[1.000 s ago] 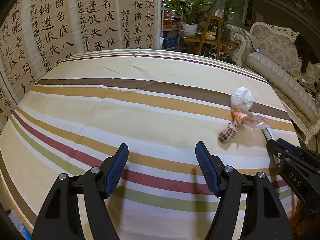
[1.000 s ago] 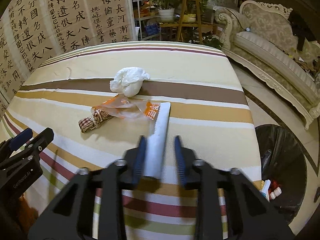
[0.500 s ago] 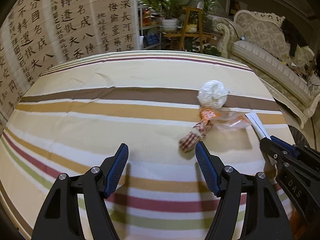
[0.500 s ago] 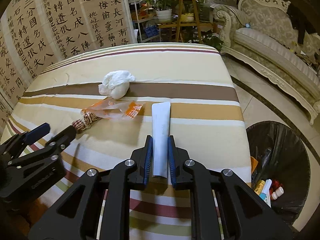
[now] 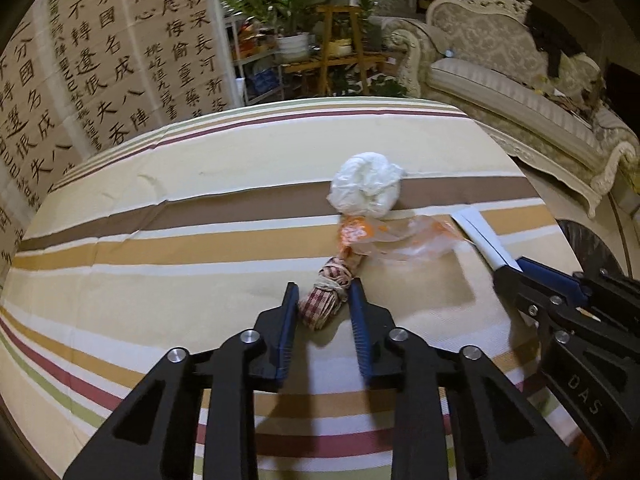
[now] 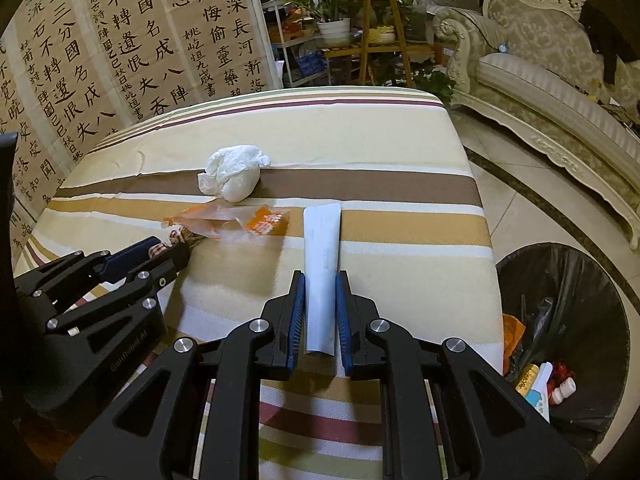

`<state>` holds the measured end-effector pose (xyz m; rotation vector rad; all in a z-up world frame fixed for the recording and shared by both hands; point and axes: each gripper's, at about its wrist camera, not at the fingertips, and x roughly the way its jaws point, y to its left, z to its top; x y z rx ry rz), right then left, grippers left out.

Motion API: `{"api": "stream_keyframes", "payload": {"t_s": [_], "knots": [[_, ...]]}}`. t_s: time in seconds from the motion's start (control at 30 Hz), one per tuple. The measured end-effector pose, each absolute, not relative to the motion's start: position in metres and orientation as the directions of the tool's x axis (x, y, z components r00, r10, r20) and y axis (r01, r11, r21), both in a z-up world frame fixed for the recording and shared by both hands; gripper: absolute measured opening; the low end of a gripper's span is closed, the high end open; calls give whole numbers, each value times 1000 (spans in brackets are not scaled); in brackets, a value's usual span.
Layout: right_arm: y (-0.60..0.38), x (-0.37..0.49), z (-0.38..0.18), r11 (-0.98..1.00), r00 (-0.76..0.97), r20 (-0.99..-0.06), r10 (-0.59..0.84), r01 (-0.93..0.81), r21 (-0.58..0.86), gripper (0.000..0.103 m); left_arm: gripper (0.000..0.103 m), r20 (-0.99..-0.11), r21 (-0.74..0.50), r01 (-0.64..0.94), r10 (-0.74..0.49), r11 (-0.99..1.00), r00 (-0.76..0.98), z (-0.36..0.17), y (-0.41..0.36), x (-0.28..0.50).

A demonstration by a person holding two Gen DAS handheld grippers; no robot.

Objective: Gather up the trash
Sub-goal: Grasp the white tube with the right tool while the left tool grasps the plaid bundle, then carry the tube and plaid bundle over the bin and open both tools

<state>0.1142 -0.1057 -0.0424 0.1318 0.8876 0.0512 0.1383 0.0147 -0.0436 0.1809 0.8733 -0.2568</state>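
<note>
Roughly mid-task, by the look of it. 4 pieces of trash sit on the striped table (image 6: pixel 400 152): a white tube (image 6: pixel 322 264), a checked bundle (image 5: pixel 326 300) tied with string, an orange-and-clear wrapper (image 5: pixel 384 238), and a crumpled white wad (image 5: pixel 366 190). Bin with black liner (image 6: pixel 568 300) stands on the floor just beside the table's right edge and already holds bottles and scraps, so some collecting appears done. None of the 4 is in the bin yet.

White tube lies lengthwise between the fingers of the right gripper (image 6: pixel 321 280). Both blue pads press its lower sides; fingers closed down to the tube's width. Tube looks flat on the cloth, not lifted, as far as I can judge.

Checked bundle lies near the table's middle, its far end touching the wrapper. Left gripper (image 5: pixel 323 294) straddles it, fingers partly closed, narrow gaps showing either side. Right pad looks about touching the string; firm contact not confirmed. Not gripped yet, I judge.

Wrapper and wad are untouched, the wad farthest from both grippers.
</note>
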Motion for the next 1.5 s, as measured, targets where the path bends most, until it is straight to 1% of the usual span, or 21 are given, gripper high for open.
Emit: {"api": "stream_keyframes", "payload": {"t_s": [0.17, 0.67, 1.07, 1.5], "knots": [[-107, 110, -42, 990, 630, -770, 103, 8, 140, 16, 23, -773, 42, 302, -161, 952, 614, -42, 15, 129], [-105, 85, -36, 991, 641, -762, 94, 9, 130, 15, 23, -765, 2, 250, -159, 968, 624, -38, 27, 93], [-108, 47, -29, 993, 660, -747, 83, 7, 116, 15, 23, -736, 4, 217, -144, 976, 662, -28, 26, 62], [-123, 17, -17, 992, 693, -717, 73, 22, 122, 15, 23, -692, 3, 239, -170, 971, 701, -10, 10, 36]]}}
